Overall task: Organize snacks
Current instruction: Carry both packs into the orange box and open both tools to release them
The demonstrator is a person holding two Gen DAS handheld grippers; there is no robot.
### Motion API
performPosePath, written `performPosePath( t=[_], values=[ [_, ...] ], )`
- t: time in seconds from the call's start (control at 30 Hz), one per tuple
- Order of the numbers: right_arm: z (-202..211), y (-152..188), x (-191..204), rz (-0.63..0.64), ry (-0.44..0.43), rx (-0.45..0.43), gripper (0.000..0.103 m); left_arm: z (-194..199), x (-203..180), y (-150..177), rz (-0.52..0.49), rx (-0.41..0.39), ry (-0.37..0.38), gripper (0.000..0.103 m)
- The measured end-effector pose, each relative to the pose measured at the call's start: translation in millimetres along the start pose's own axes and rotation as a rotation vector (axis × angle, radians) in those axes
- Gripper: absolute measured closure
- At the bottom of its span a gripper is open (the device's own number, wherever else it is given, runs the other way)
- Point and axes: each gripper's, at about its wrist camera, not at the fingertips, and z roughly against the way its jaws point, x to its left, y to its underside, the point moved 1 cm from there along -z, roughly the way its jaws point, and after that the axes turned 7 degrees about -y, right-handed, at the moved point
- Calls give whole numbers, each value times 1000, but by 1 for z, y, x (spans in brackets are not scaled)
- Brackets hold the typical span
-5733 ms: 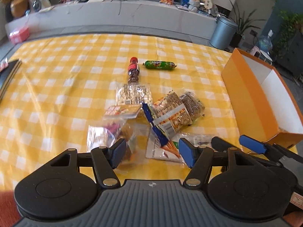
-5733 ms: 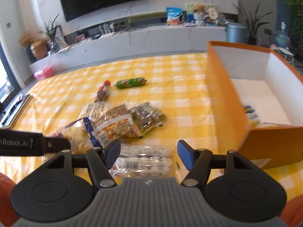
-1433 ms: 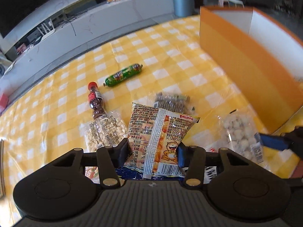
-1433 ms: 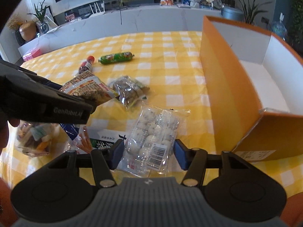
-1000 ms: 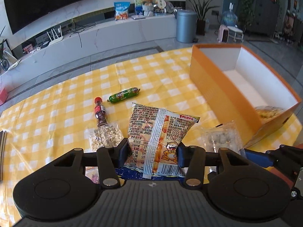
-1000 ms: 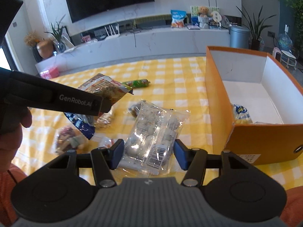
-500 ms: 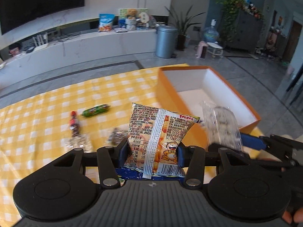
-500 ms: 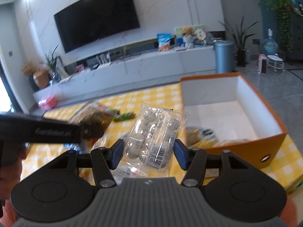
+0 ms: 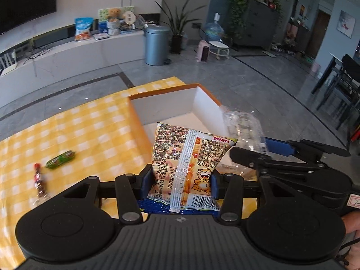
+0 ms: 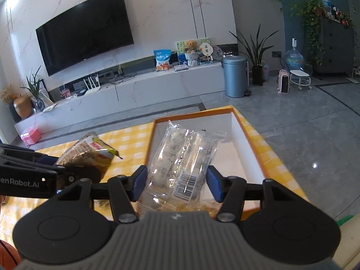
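The left gripper (image 9: 178,183) is pinching a printed snack bag (image 9: 191,157) and the right gripper (image 10: 176,183) a clear packet (image 10: 182,164), both hanging over the orange box (image 10: 254,155).

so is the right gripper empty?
No, the right gripper is shut on a clear packet of white sweets, held over the orange box.

Orange box (image 9: 137,121) w/ white inside, yellow-white check cloth (image 9: 74,132), green sausage (image 9: 60,159).
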Motion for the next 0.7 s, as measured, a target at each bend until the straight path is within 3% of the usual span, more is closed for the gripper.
performPosePath(
  t=[0.27, 0.57, 0.7],
  values=[
    [-47, -10, -35, 61, 5, 102, 47, -45, -15, -26, -7, 76, 41, 47],
    [-94, -7, -55, 128, -14, 217, 47, -95, -18, -35, -41, 178, 8, 47],
    [-110, -9, -57, 192, 35, 308, 47, -110, -22, -36, -35, 208, 33, 47]
  ],
)
